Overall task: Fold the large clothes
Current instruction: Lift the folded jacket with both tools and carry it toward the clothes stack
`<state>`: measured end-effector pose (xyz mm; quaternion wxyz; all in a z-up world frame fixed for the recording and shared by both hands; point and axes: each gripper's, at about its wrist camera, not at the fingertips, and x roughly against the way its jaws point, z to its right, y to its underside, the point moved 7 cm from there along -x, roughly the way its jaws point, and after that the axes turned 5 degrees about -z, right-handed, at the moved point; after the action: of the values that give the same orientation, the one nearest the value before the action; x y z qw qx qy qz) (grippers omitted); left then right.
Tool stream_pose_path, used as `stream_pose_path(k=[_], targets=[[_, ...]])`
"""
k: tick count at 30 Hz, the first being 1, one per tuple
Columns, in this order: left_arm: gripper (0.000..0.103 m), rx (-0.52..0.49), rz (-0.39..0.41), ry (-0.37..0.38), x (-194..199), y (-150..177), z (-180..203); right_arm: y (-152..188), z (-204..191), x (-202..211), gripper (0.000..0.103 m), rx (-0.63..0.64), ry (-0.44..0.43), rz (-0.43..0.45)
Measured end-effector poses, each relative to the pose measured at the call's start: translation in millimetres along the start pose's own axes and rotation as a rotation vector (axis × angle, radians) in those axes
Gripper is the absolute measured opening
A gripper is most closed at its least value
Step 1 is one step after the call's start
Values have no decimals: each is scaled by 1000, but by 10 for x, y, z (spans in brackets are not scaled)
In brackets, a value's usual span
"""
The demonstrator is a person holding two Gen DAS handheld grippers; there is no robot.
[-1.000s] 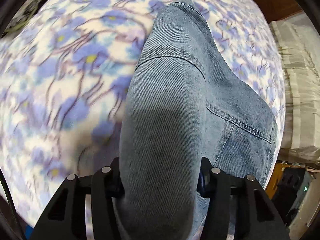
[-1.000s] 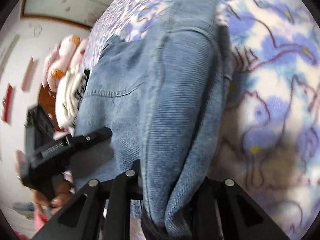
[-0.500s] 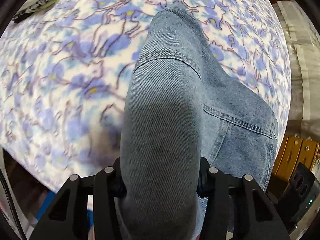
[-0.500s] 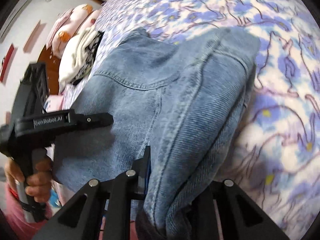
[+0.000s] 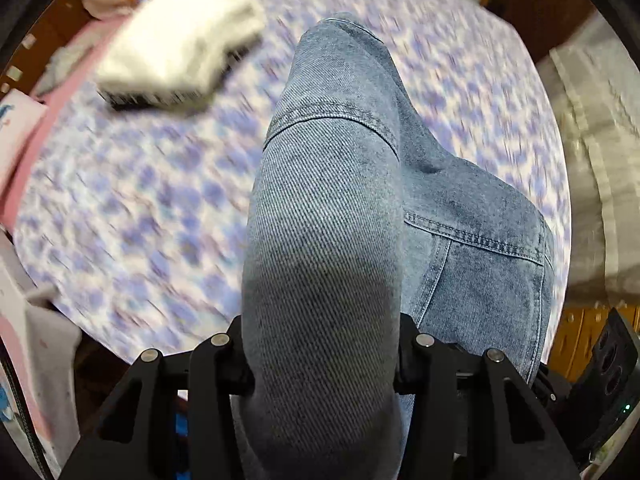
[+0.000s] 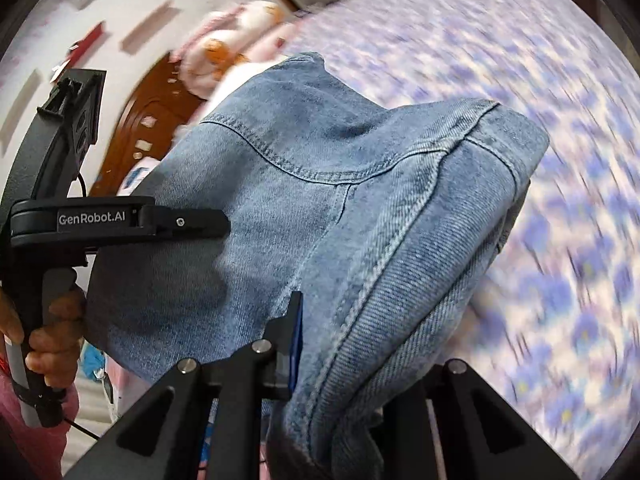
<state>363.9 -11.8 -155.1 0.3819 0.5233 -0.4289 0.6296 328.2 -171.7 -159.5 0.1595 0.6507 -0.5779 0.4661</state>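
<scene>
A pair of light blue jeans (image 5: 328,200) hangs bunched above the flowered bed cover (image 5: 140,200). My left gripper (image 5: 322,360) is shut on a thick fold of the denim, which fills the gap between its fingers and drapes away toward the bed. My right gripper (image 6: 348,360) is shut on another bunched edge of the jeans (image 6: 320,160), a seam running up from its fingers. In the right wrist view the left gripper (image 6: 184,222) shows from the side at the left, held by a person's hand (image 6: 56,332), its tip against the denim.
A folded white pile (image 5: 180,48) lies on the far left of the bed. Pink plush bedding (image 6: 232,52) sits by the brown wooden headboard (image 6: 160,104). A beige striped cloth (image 5: 592,160) lies beyond the bed's right edge. The blue-flowered cover (image 6: 560,200) stretches to the right.
Both grippers have risen with the jeans, so the bed looks farther off. The white pile has come into the left view. The right view has rolled and the left gripper shows more fully.
</scene>
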Motion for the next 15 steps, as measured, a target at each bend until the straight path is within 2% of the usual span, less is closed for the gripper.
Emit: stream_pose_path(k=[9,15], targets=[[45,16,196,-13,758,-1162,-1222,-1128,-1202,-508,17,145,35,161],[45,-2,288,-17,1090,-2111,-2084,-1933,-1778,-903,17,104,-26,253]])
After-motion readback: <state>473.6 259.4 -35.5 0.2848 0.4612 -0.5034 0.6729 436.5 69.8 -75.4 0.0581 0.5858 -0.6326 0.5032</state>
